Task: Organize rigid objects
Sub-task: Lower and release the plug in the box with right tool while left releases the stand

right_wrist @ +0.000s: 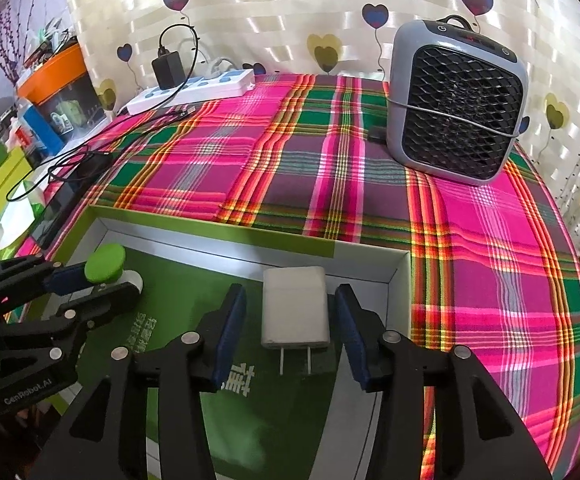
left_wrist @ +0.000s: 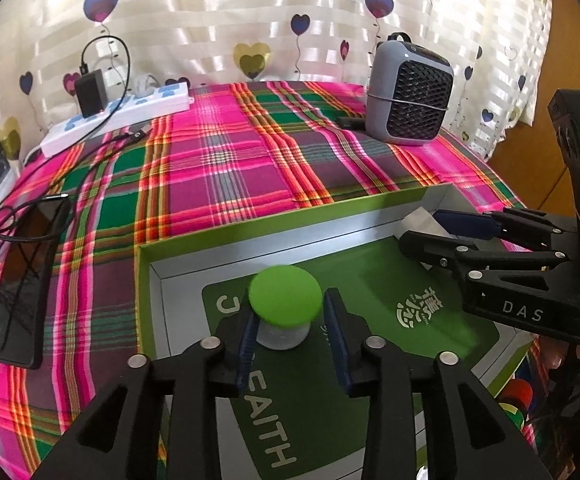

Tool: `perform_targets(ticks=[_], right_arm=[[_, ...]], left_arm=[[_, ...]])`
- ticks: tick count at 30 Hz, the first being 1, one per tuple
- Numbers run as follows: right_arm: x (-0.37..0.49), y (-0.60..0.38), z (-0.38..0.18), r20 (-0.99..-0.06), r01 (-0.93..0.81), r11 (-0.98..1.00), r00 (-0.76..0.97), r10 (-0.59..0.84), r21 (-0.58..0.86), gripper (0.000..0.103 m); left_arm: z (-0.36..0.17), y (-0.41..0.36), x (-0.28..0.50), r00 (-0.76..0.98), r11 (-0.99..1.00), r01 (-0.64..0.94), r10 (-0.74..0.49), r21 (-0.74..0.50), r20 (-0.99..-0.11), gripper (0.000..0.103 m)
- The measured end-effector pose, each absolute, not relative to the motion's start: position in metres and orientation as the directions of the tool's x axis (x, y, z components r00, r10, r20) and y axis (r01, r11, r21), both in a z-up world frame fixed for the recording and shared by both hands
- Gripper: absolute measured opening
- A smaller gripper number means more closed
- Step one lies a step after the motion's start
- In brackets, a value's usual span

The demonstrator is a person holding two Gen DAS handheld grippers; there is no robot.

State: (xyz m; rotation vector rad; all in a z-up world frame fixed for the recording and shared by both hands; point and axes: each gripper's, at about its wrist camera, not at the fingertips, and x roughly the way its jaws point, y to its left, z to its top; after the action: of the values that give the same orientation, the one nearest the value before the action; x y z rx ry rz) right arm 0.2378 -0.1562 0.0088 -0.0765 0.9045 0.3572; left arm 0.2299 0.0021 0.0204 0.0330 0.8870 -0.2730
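Note:
A shallow box with a green rim and a green printed floor lies on the plaid cloth. Inside it stands a small white jar with a green lid. My left gripper is open around the jar, with its blue pads on either side. A white plug charger lies flat in the box's far right corner, prongs toward me. My right gripper is open, with a gap between each pad and the charger. The right wrist view shows the left gripper at the jar.
A grey fan unit stands at the back right of the plaid cloth. A white power strip with a black adapter lies at the back left. A black flat device with cables lies along the left edge. Cluttered shelves stand beyond it.

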Motion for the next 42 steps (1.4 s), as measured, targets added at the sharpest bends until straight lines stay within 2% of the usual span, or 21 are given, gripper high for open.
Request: perform_targets(ticks=[1, 6, 42], right_arm=[[0.237, -0.156, 0.009, -0.78, -0.333, 0.939, 0.565, 0.27, 0.084, 0.048], [0.233, -0.159, 0.012, -0.765, -0.328, 0.94, 0.578, 0.283, 0.1, 0.053], [0.139, -0.175, 0.049, -0.676, -0.291, 0.948, 0.674, 0.298, 0.128, 0.053]], left_arm=[[0.021, 0.003, 0.23, 0.602, 0.966, 0.245, -0.218, -0.082, -0.768, 0.04], [0.028, 0.007, 0.225, 0.626, 0.97, 0.232, -0.203, -0.068, -0.753, 0.041], [0.063, 0.024, 0.128, 0.7, 0.976, 0.197, -0.203, -0.089, -0.685, 0.041]])
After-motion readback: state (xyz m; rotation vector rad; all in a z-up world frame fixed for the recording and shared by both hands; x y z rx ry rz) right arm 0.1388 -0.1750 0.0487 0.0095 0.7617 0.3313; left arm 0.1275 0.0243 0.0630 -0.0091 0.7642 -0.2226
